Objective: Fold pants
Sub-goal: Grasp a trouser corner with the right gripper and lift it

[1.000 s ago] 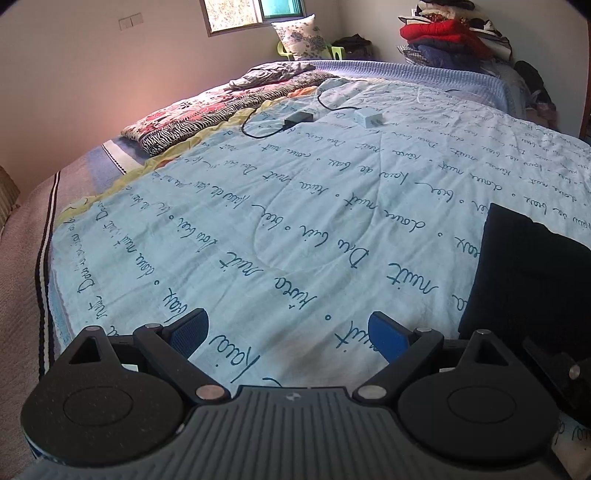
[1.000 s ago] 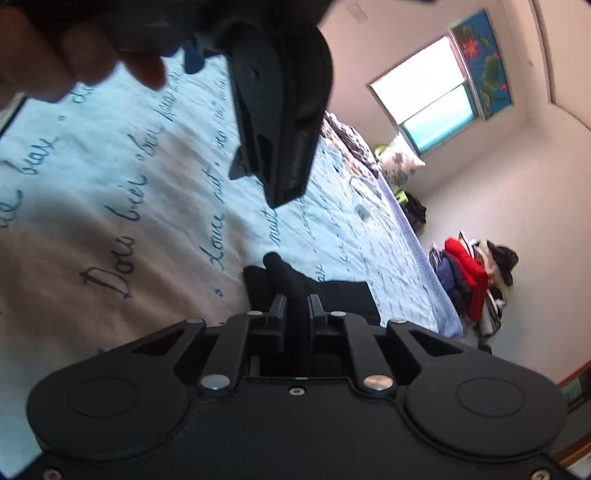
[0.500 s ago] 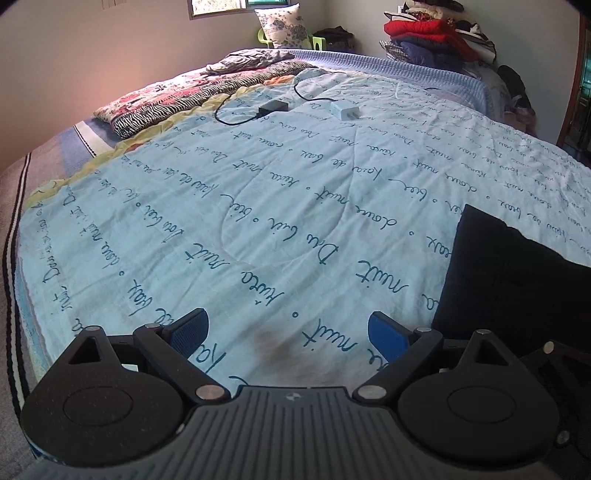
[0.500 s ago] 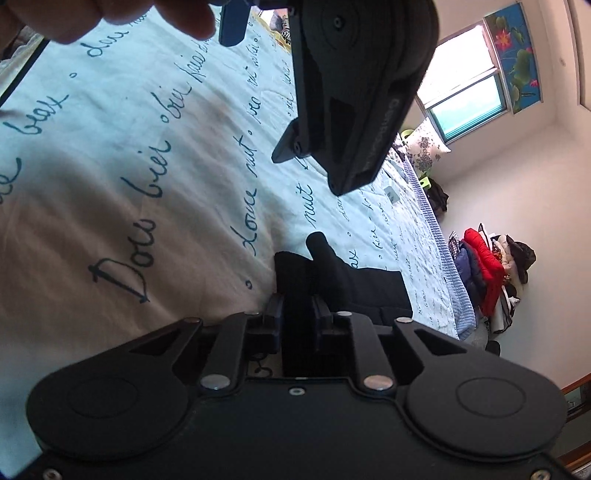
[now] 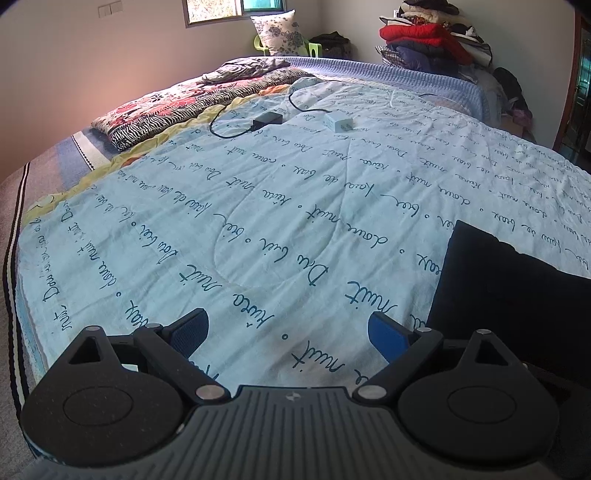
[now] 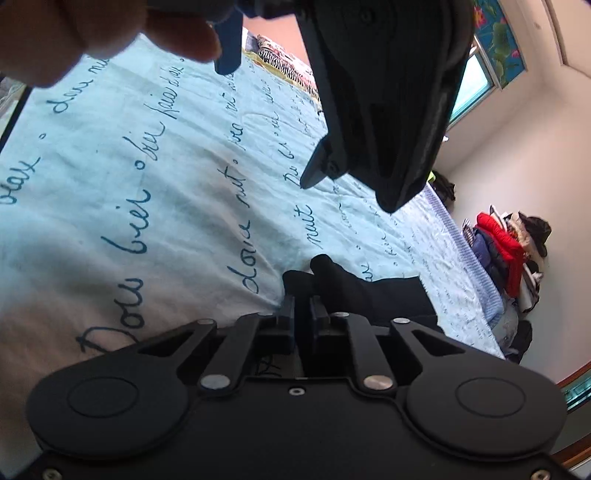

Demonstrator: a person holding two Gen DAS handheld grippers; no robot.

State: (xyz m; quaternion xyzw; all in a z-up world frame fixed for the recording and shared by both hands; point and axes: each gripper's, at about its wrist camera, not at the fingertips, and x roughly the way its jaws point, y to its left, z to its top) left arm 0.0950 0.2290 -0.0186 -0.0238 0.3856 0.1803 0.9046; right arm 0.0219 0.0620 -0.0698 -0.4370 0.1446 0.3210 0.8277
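The black pants [image 5: 509, 295] lie folded on the light-blue lettered quilt [image 5: 295, 206], at the right edge of the left wrist view. My left gripper [image 5: 290, 332] hovers open over bare quilt just left of them, with nothing between its blue pads. In the right wrist view my right gripper [image 6: 306, 314] is shut on a raised fold of the pants [image 6: 369, 295], and the black cloth bulges out past the fingertips. The left gripper [image 6: 369, 92] fills the top of that view, with a hand [image 6: 92, 29] on it.
Two chargers [image 5: 267, 119] [image 5: 338, 122] with cables lie far up the quilt. A patterned folded blanket [image 5: 192, 107] sits at the far left, a pillow [image 5: 280, 31] beyond it. A pile of clothes [image 5: 424, 40] stands at the far right. The bed's edge [image 5: 14, 258] runs along the left.
The left gripper looms larger and further right in the right wrist view. The right gripper has rolled a little and still pinches the pants. The left wrist view dipped, then rose again.
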